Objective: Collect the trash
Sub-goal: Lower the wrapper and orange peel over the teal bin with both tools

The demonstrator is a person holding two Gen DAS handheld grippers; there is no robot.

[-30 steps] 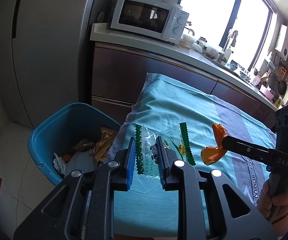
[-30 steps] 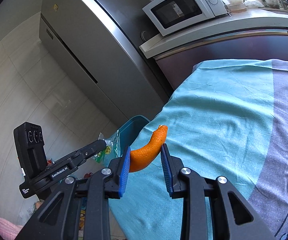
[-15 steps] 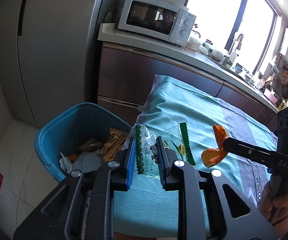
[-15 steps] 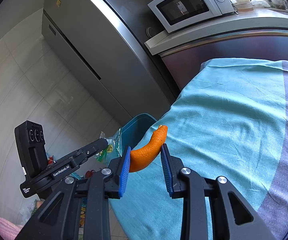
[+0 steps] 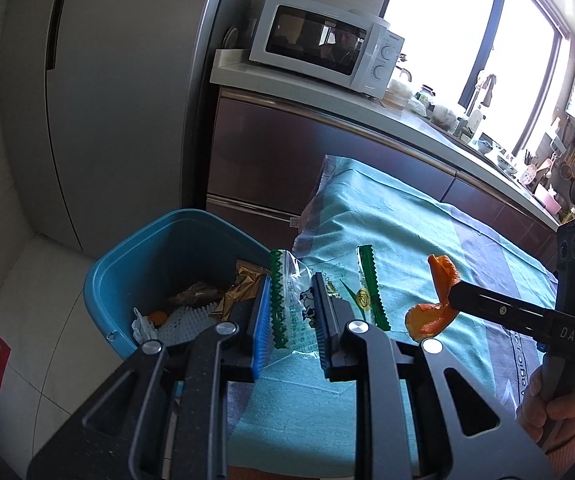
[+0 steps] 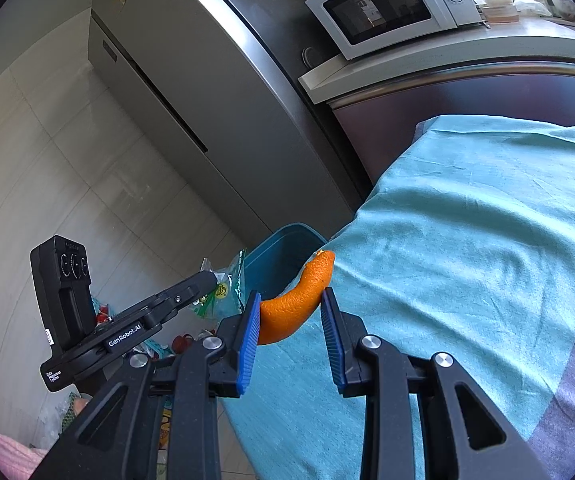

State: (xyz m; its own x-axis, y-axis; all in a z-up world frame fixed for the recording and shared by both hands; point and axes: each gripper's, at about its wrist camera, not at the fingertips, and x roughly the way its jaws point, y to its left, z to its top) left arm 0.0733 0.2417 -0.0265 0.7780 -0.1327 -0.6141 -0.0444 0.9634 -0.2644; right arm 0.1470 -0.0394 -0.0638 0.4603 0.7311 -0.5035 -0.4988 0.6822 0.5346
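The left gripper (image 5: pixel 289 320), low and centre in its own view, pinches a clear plastic wrapper with green serrated edges (image 5: pixel 287 304); its lower part is hidden between the jaws. The right gripper (image 6: pixel 289 330) clamps a curved orange peel (image 6: pixel 297 302). The blue plastic bin (image 5: pixel 127 268), at left, holds crumpled trash that is hard to identify, partly blocked by the fingers.

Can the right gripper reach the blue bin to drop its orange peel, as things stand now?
Probably yes. The right gripper holds the orange peel above the table edge, and the open blue bin stands just beyond it. Only the left gripper, holding a clear wrapper, is nearby.
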